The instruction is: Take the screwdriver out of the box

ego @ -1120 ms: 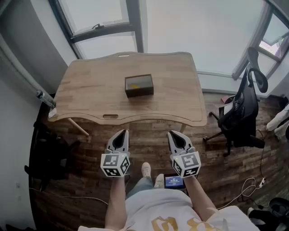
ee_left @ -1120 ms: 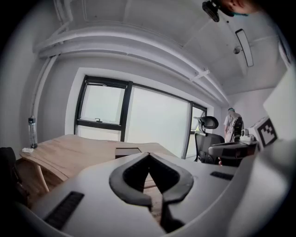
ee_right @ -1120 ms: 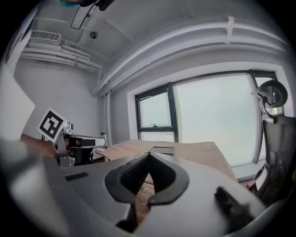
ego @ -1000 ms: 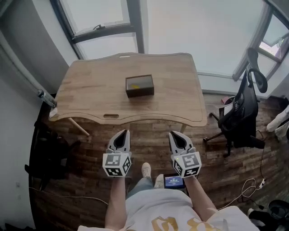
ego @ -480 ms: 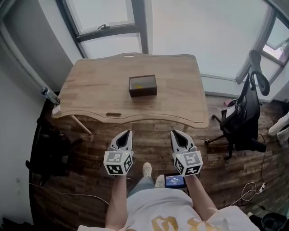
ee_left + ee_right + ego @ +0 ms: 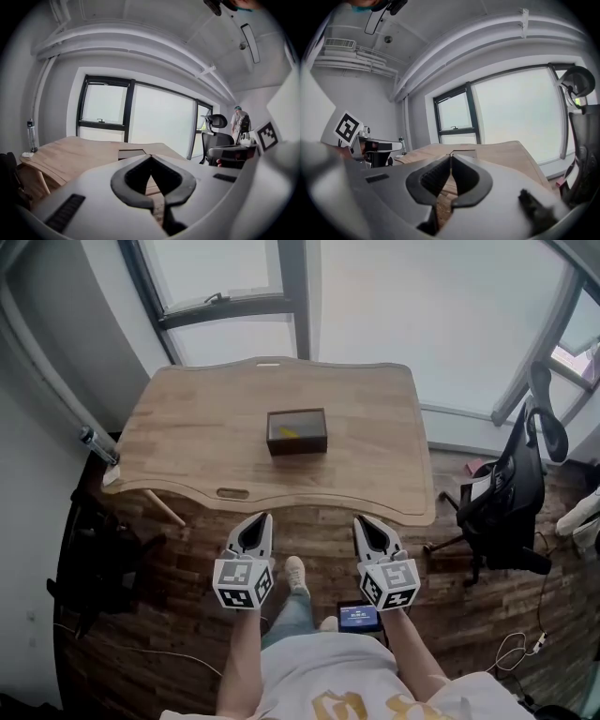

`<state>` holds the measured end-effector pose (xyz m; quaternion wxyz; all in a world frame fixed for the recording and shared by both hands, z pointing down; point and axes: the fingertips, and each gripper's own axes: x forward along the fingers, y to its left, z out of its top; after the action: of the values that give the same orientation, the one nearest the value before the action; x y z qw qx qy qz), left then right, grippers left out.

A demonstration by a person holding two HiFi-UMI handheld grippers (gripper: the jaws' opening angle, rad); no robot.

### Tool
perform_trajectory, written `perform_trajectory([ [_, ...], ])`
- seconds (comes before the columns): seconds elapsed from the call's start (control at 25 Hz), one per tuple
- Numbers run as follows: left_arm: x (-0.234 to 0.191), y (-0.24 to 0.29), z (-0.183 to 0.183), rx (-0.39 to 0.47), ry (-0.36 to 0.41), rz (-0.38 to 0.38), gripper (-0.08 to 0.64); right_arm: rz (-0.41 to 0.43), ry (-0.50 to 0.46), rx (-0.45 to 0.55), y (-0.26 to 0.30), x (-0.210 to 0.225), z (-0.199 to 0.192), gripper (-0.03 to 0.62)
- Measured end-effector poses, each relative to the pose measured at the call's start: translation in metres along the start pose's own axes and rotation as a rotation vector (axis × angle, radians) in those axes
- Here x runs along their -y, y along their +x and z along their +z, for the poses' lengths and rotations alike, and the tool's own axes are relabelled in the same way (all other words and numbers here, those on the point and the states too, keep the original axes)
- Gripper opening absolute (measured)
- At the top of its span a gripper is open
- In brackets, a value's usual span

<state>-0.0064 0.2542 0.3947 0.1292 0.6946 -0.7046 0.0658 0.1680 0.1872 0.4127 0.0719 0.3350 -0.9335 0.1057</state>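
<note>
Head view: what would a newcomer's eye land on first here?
A dark open box sits alone in the middle of the wooden table, with a yellow item inside, probably the screwdriver. Nearer the camera, the left tool and right tool are held side by side, short of the table's near edge, both shut and empty. A black chair stands at the right.

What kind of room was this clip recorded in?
Most likely an office or workroom: a wooden desk stands against large windows, and a black office chair sits beside it on a wood-plank floor.
</note>
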Motion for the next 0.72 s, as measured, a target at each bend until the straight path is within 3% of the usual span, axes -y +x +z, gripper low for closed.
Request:
perform_trajectory([
  [0.28,-0.045,0.081,0.017,0.011,0.035,0.004,0.012,-0.015,-0.02,-0.016,0.078,0.028,0.011,0.032],
  [0.48,-0.088,0.153,0.043,0.002,0.058,-0.019,0.012,-0.034,0.015,-0.02,0.15,0.051,0.035,0.032],
  [0.72,-0.129,0.243,0.069,-0.019,0.074,-0.099,0.012,-0.085,0.039,-0.056,0.235,0.076,0.052,0.032],
])
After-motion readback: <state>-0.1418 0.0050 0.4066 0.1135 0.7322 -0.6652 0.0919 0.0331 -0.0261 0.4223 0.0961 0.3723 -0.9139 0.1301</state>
